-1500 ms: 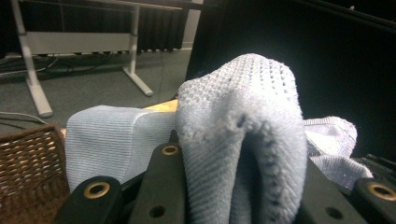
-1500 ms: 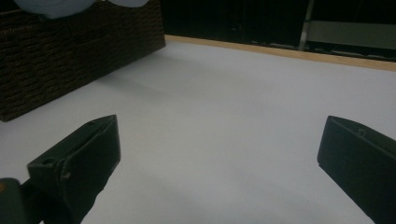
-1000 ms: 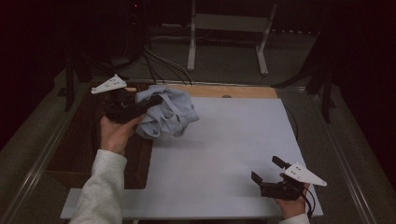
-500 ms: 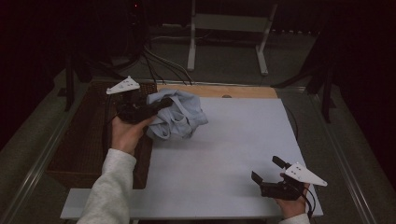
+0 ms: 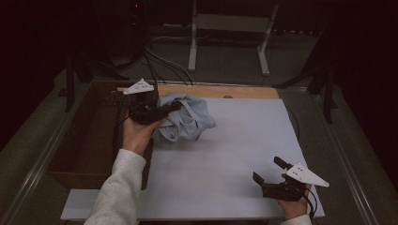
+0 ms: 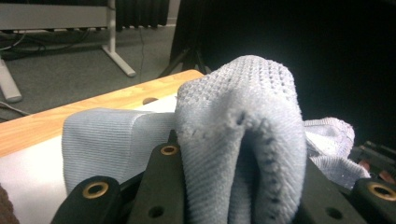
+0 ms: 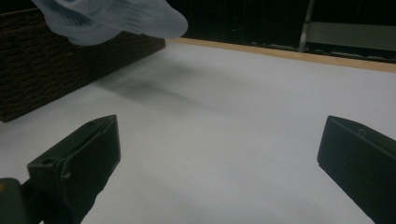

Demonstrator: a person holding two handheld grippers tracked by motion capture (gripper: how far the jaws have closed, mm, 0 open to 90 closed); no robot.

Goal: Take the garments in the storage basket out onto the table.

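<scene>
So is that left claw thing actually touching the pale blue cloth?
Touching. In the left gripper view, the cloth bunches between the left gripper's black jaws, pinched tight.

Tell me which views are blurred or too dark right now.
High view: dim, dark surroundings, pale blue knitted cloth legible. Left gripper view: that cloth sharp, background black. Right gripper view: cloth at top soft, casting a faint shadow on the white tabletop.
</scene>
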